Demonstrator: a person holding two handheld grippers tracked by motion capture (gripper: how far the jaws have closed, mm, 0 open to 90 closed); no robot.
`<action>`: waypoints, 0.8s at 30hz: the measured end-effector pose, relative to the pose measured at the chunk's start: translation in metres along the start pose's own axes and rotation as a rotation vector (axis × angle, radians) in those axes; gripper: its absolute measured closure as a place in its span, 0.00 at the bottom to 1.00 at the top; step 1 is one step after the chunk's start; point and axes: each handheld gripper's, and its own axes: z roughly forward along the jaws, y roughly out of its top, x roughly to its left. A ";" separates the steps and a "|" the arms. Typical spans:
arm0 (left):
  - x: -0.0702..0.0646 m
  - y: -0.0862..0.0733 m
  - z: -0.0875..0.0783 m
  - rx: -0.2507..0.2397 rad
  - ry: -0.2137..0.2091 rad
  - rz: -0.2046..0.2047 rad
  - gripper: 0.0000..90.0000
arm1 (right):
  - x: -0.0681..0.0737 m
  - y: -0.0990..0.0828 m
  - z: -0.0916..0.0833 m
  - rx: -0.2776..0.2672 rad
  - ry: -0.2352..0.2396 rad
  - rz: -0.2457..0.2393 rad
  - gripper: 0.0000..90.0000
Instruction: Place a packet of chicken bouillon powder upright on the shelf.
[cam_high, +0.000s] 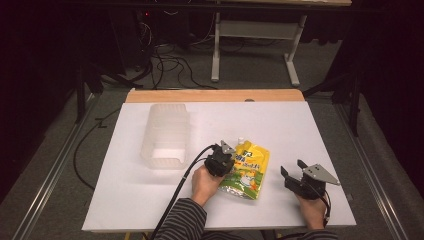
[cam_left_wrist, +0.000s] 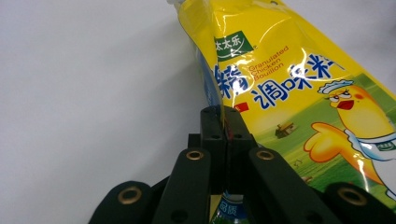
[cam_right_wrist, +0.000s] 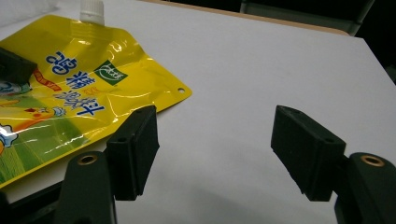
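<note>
Lying flat: one pouch (cam_high: 246, 170), one container (cam_high: 166, 135), two tongs.

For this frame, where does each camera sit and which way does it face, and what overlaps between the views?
High view: fixed above the person's side, looking forward and down on the white table; both forearms, left claw and right claw show, with a clear bin.
Left gripper view: rides the left claw, looking along jaws shut on the yellow pouch edge.
Right gripper view: rides the right claw, jaws open over bare table, pouch at left.
Shared: all three show the pouch and table.
</note>
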 end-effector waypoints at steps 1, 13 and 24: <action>0.000 0.000 0.000 0.000 0.000 0.000 1.00 | 0.000 0.000 0.000 0.000 0.000 0.000 0.36; -0.011 0.028 -0.035 -0.111 -0.151 -0.048 1.00 | 0.000 0.000 -0.001 -0.014 -0.002 -0.005 0.36; -0.012 0.056 -0.067 -0.179 -0.219 -0.104 1.00 | 0.000 0.000 -0.001 -0.011 -0.001 -0.006 0.36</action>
